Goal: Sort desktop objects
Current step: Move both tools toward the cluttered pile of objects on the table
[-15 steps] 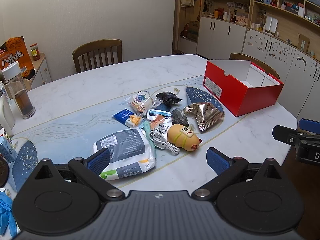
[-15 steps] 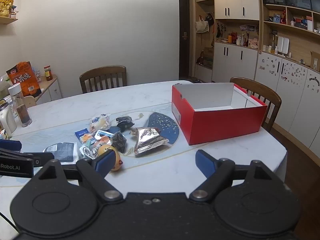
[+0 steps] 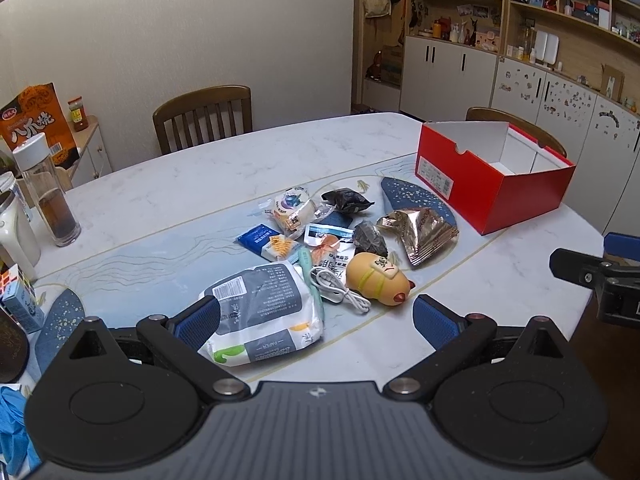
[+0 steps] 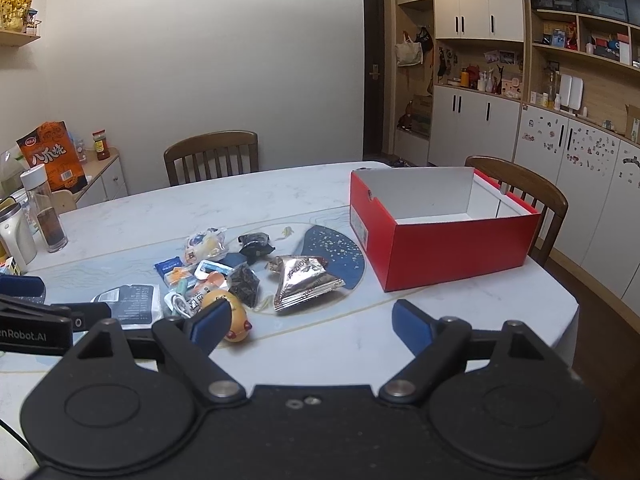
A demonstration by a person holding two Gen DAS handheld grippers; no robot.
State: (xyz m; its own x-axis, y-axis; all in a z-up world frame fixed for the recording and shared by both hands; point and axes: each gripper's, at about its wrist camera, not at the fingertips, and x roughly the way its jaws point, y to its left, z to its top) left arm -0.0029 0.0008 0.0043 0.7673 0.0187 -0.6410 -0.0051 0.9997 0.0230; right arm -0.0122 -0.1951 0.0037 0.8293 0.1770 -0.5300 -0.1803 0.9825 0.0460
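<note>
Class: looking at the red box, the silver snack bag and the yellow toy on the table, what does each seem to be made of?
Red box: likely cardboard, matte red outside, white inside, with folded flaps.
Silver snack bag: probably metallised foil, shiny and creased.
Yellow toy: apparently soft rubber or vinyl, smooth and rounded; uncertain.

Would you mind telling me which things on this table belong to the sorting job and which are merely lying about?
For the job:
red box, looks empty
tissue pack
white cable
yellow toy
foil bag
small snack packets

Just lying about:
tea bottle
orange snack bag
wooden chairs
</note>
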